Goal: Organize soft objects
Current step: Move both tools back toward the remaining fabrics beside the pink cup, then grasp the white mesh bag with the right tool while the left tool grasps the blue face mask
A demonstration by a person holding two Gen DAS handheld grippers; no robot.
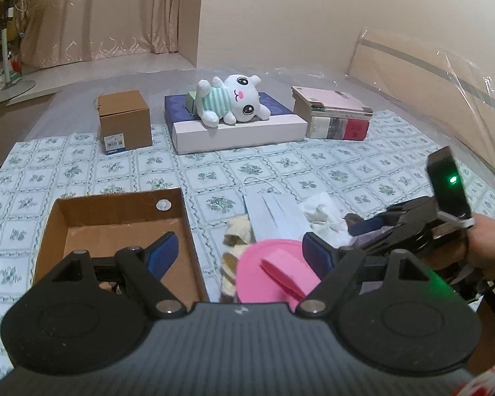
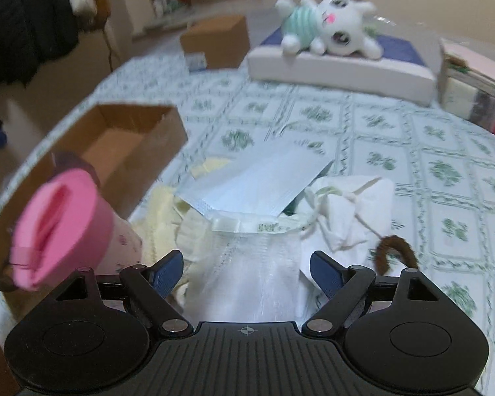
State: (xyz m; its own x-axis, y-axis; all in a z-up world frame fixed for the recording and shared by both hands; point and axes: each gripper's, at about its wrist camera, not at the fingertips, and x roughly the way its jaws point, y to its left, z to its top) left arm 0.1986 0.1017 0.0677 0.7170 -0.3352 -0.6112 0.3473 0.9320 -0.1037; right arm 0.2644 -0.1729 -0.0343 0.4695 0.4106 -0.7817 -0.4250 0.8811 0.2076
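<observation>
Cardboard tray [image 1: 122, 217] sits empty beside the soft pile [image 2: 247, 191], presumably as its bin; left gripper [image 1: 239, 250] and right gripper [image 2: 247, 264] both gape wide, holding nothing.

A home bedroom: floor-length curtains [image 1: 109, 10], hanging coats [image 2: 26, 23], floral tablecloth [image 1: 346, 165], plush toy [image 1: 234, 102].

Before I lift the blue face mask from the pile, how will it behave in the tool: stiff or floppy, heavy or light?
The mask looks like thin pleated sheet, so probably floppy; it would likely droop from one pinched edge. It seems very light, so it may slide instead of lifting cleanly. Its ear loop trails on the cloth and could snag the rags beside it.
</observation>
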